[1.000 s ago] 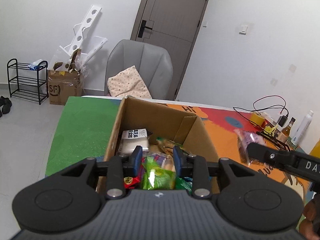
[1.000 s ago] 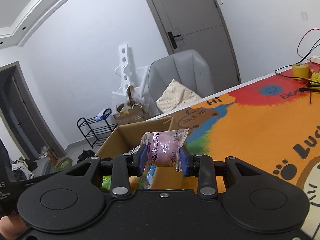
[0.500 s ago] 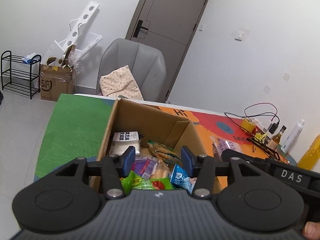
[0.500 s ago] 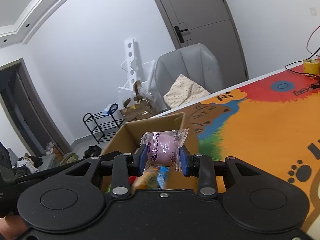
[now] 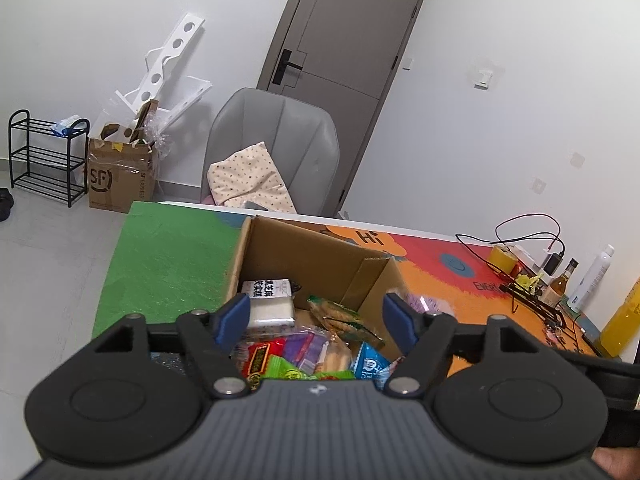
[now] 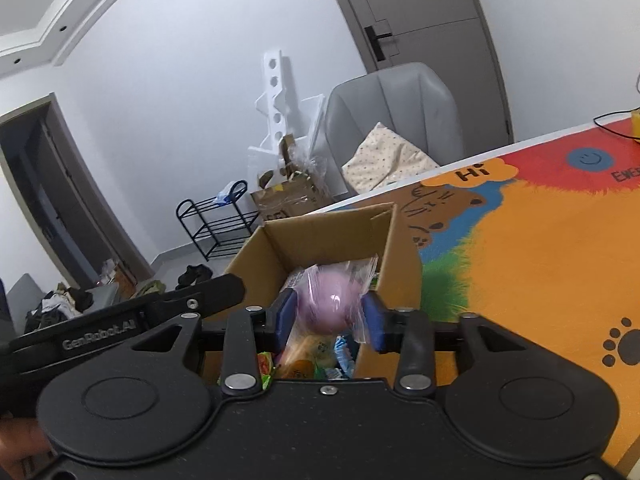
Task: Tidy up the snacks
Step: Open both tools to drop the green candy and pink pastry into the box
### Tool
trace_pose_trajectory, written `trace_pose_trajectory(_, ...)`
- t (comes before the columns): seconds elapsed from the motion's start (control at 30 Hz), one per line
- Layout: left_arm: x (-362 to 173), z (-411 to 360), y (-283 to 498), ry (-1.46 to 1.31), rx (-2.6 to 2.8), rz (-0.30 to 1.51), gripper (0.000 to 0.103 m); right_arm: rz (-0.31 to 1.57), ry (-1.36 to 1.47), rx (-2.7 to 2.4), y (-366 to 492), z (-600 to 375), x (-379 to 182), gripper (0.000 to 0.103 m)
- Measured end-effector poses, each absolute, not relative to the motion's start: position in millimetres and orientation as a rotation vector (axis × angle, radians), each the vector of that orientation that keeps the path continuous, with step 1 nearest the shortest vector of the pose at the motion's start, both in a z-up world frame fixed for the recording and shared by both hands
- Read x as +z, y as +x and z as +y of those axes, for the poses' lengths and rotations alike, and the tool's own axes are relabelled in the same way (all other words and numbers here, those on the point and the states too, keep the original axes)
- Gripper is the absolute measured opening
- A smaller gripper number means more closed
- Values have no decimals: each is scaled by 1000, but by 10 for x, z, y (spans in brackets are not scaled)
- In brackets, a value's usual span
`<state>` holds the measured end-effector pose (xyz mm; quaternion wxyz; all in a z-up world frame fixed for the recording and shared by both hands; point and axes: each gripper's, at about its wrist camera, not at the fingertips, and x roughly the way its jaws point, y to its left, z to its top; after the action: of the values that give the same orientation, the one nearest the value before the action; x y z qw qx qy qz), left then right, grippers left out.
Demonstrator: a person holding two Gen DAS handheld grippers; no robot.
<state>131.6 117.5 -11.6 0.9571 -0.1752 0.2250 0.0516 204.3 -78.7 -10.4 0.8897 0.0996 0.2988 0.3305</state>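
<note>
- Spreading over the cardboard box (image 5: 304,252), the left gripper (image 5: 316,320) has its jaws opening wide with nothing between them; blue pads (image 5: 234,316) stand apart at lower centre of the left wrist view
- Right gripper (image 6: 329,316): jaws opening, the pink round snack in a clear wrapper (image 6: 326,304) between the pads, wrapper edges brushing both; whether the pads press on it cannot be told for certain, the bag looks loose
- Pink snack sits above the open box (image 6: 320,232), at centre of the right wrist view
- Box contents, left wrist view: white packet with black print (image 5: 270,304) at the far left corner, green biscuit pack (image 5: 340,316) at middle, red packet (image 5: 262,354), bright green packet (image 5: 284,370), blue packet (image 5: 370,362) along the near side
- Box stands on a colourful table mat (image 5: 172,264), green at left, orange at right
- Grey chair (image 5: 276,148) with dotted cushion (image 5: 248,180) behind the table, upper centre
- Bottles (image 5: 592,276) and cables (image 5: 528,236) at right edge of the left wrist view
- Black rack (image 5: 44,156) at far left
</note>
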Motion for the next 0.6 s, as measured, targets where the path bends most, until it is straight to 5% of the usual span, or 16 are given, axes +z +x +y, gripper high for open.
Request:
trace_pose_trajectory(0.13,-130,1184,1357,-366,114,468,75,575,231,686,2012,-928,-29,52)
trace_pose_trajectory(0.6,-40,887,1384,-306,127,483,90,588,277,563,1981,-1653,-186,58)
